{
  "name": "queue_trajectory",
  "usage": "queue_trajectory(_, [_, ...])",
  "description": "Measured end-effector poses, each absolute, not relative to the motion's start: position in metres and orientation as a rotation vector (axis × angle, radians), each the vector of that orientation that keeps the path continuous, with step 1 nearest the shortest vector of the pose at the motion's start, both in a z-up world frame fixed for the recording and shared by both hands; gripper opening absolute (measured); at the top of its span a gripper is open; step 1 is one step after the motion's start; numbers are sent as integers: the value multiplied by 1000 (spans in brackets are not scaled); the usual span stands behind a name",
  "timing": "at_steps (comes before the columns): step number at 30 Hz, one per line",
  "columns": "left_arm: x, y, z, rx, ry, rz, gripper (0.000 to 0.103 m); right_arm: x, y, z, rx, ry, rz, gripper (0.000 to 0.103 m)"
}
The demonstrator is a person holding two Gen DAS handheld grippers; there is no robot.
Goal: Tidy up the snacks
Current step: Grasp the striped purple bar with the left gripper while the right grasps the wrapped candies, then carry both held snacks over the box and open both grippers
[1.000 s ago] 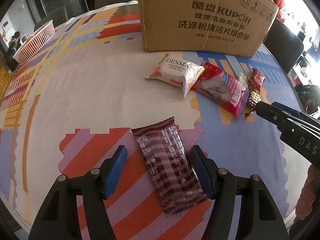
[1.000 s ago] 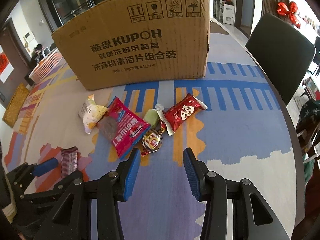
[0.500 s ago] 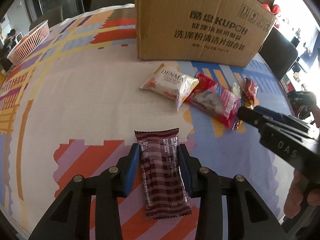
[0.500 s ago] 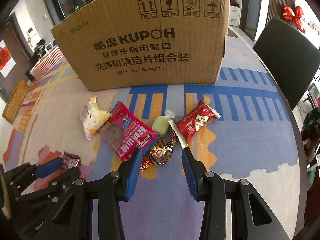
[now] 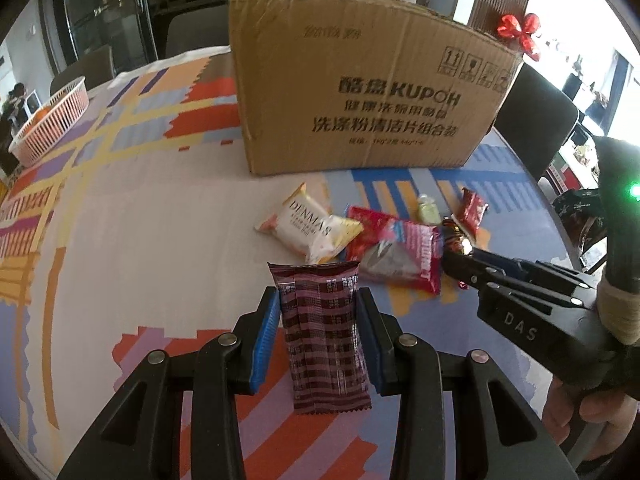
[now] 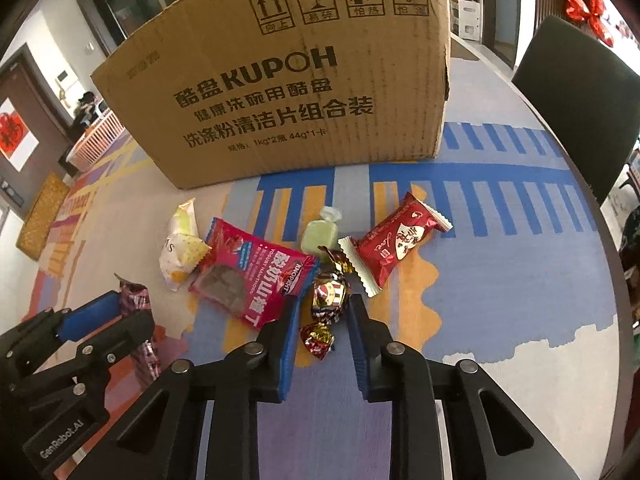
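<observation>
The left hand-held gripper (image 5: 318, 318) is clamped on a maroon striped bar (image 5: 324, 336), its blue pads pressed flat against the wrapper's two long edges; the hold across the narrow width suits a thin, limp packet that would otherwise fold. The bar's upper end stands clear above the fingertips, and it appears lifted off the tabletop (image 5: 132, 216), though the fisheye angle leaves this uncertain. The right hand-held gripper (image 6: 322, 314) is narrowly parted, its jaws straddling a foil candy (image 6: 328, 294) without yet pressing it; the candy's twisted lower tail lies between the pads. This alignment, judged from the pose, prepares a pinch on the candy's round body. The remaining snacks lie in a loose cluster just in front of the cardboard box (image 6: 280, 80): a white pack (image 5: 310, 226), a pink pouch (image 6: 250, 278) touching it, a green sweet (image 6: 316, 234) and a red pack (image 6: 394, 242) to the right. The pink pouch's corner lies just beside the right gripper's left pad, so a closing pinch could catch it. The box stands with its printed side toward both cameras, its interior not visible; it is the likely destination for the snacks, which explains why both grippers work directly before it. A pink basket (image 5: 50, 120) sits well apart at the far left edge. In judgement, the task is at an early stage, with most snacks unsorted.
</observation>
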State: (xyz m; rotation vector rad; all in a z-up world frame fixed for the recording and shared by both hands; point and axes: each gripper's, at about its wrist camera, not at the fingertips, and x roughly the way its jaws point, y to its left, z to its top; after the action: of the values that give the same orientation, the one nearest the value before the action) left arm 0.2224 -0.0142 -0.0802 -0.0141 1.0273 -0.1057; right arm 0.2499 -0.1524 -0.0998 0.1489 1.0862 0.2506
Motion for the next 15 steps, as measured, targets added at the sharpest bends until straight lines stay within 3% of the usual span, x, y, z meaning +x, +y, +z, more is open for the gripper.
queue_trajectory(3, [222, -16, -76, -14, 1014, -114, 38, 248, -156, -99, 146, 1086, 244, 17])
queue_trajectory(15, [215, -17, -63, -24, 984, -120, 37, 236, -165, -86, 157, 1063, 254, 17])
